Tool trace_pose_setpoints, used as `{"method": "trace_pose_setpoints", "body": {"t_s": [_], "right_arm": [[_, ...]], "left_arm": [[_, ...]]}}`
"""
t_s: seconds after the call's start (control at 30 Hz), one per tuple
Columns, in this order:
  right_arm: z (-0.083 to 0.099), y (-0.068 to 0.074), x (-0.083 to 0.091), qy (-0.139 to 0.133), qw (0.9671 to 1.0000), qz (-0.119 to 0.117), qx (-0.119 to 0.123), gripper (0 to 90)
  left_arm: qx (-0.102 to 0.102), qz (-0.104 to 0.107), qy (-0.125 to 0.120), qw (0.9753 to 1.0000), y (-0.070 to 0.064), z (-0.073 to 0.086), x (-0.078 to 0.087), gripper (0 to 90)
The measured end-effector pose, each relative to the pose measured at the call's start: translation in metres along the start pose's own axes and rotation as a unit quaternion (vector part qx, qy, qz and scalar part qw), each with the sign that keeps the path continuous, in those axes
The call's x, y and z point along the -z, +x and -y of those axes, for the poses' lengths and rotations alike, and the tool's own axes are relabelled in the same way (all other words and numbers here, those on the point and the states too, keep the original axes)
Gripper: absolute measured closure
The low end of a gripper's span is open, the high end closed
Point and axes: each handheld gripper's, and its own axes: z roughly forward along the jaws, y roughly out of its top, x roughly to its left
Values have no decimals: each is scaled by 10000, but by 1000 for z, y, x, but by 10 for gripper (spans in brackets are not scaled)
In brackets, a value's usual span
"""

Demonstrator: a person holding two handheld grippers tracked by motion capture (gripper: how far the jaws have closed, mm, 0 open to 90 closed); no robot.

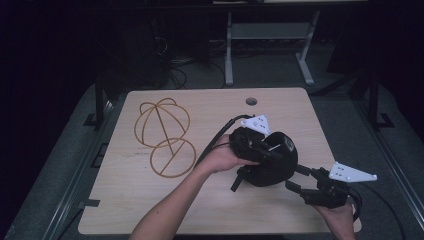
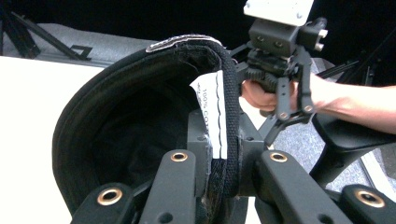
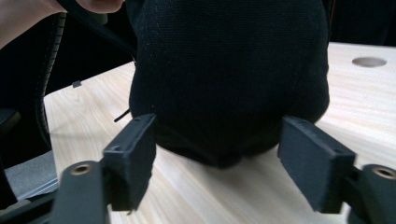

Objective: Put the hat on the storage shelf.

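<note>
- On the wooden desk (image 1: 150,210), near its right half, sits a black cap (image 1: 272,167), tipped so that its hollow inside faces the left gripper.
- At far left lies a wire hat frame (image 1: 162,136), probably the form for the cap.
- Left gripper (image 2: 224,163): jaws closed on the cap's rim, holding it steady.
- Right gripper (image 3: 217,168): jaws open, one on each side of the crown, ready to grasp.

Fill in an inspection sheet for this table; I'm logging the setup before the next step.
Surface: pale wooden tabletop with a round hole.
Job's things: black fabric cap, white label inside.
Clutter: gold wire dome-shaped frame, far left.
Grippers: left tongs shut on the cap's rim; right tongs open, either side of the cap.
Cables: black cable trails from left tongs.
Surroundings: grey floor, white desk legs.
</note>
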Motion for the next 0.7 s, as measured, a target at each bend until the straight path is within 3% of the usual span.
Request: {"method": "trace_pose_setpoints", "body": {"t_s": [0.33,0.43,0.7], "right_arm": [[1,-4,2,-231,9996,-170,-5,624],[-1,-4,1,-287,9993,-207,76,809],[-6,-5,6,-292,9994,-176,43,870]], "left_arm": [[-184,212,5,9996,-10,-14,-5,810],[-228,171,24,9996,-12,-15,-3,809],[-138,33,-4,9999,-10,-9,8,805]]}}
